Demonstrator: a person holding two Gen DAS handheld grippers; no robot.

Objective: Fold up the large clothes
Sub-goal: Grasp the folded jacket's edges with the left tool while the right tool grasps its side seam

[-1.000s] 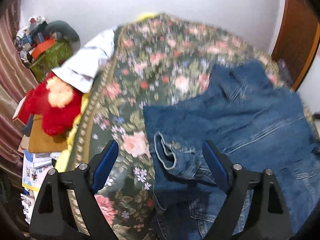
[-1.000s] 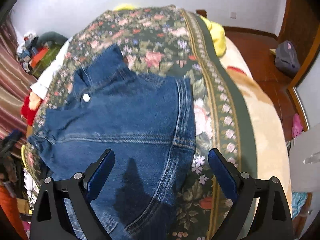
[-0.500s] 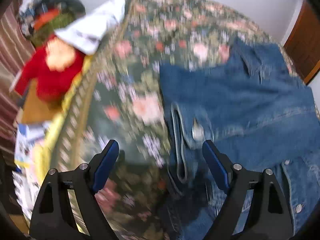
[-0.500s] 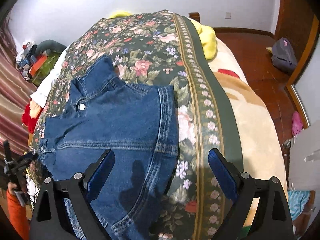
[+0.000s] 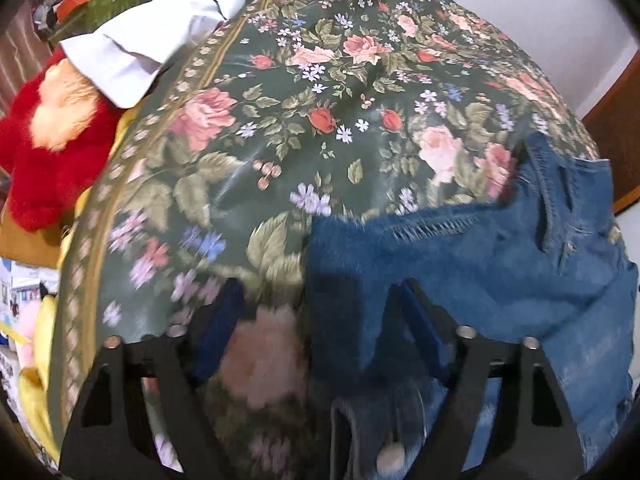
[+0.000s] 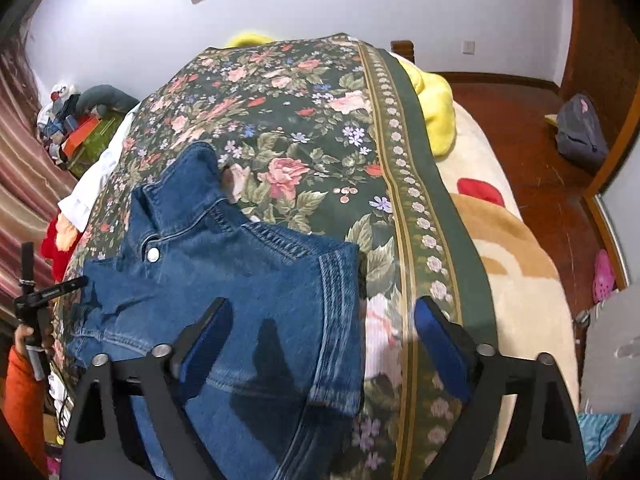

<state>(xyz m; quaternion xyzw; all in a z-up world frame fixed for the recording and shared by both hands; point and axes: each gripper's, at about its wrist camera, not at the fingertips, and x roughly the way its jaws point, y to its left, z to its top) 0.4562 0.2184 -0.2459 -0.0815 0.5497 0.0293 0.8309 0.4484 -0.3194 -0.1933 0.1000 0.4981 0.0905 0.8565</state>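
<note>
A blue denim jacket [image 6: 224, 280] lies spread on a dark green floral bedspread [image 6: 304, 128], collar toward the far side. In the left wrist view the jacket [image 5: 500, 264] fills the lower right, and a buttoned cuff [image 5: 376, 428] lies between the fingers near the camera. My left gripper [image 5: 316, 320] is open, low over the jacket's left edge. My right gripper [image 6: 324, 336] is open above the jacket's right edge, holding nothing. The left gripper also shows at the far left of the right wrist view [image 6: 44, 292].
A red plush toy [image 5: 44, 132] and a white cloth [image 5: 148, 40] lie at the bed's left side, with boxes [image 6: 80, 136] beyond. A yellow blanket [image 6: 436, 112] and a beige blanket [image 6: 512, 264] lie to the right. A grey bag [image 6: 580, 132] sits on the wooden floor.
My left gripper has dropped lower and closer to the jacket's left edge, so the cuff now lies between its fingers. The right gripper has drawn back and up a little. Both stay open.
</note>
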